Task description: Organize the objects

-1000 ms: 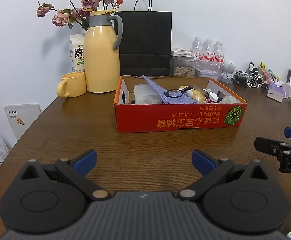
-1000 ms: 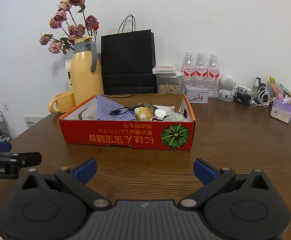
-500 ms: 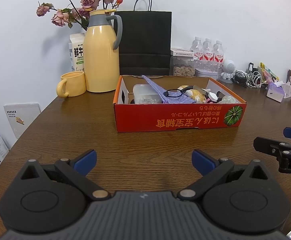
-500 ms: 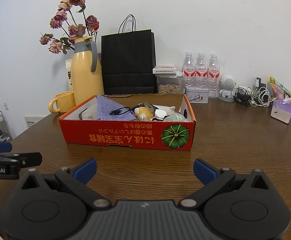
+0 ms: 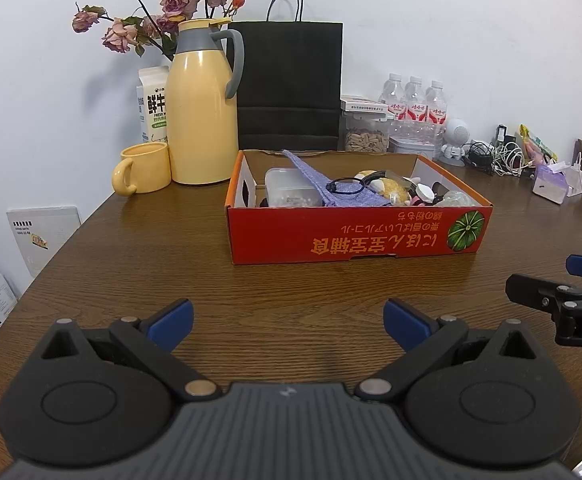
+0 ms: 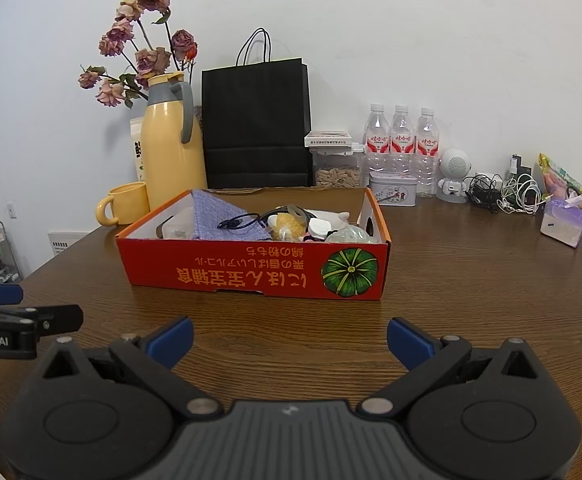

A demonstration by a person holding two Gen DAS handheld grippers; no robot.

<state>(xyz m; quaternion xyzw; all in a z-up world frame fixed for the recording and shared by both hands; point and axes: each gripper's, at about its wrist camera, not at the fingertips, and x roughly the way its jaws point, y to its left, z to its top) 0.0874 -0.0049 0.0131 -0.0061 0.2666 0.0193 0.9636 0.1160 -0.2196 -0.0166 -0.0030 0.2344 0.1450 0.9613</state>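
A red cardboard box [image 5: 355,236] with a pumpkin picture stands on the wooden table [image 5: 171,264], also in the right wrist view [image 6: 251,276]. It holds a purple cloth [image 5: 323,184], a clear plastic container [image 5: 287,192], a black cable [image 5: 347,186], a yellow soft item [image 5: 391,188] and small things. My left gripper [image 5: 289,320] is open and empty, short of the box. My right gripper [image 6: 289,338] is open and empty, also short of the box. Each gripper shows at the edge of the other's view.
A yellow jug [image 5: 203,108] with dried roses, a yellow mug [image 5: 143,168], a milk carton [image 5: 153,104] and a black paper bag [image 5: 291,84] stand behind the box. Water bottles [image 6: 401,140], a tin [image 6: 393,192], cables [image 6: 503,194] and a purple pouch [image 6: 563,224] lie at back right.
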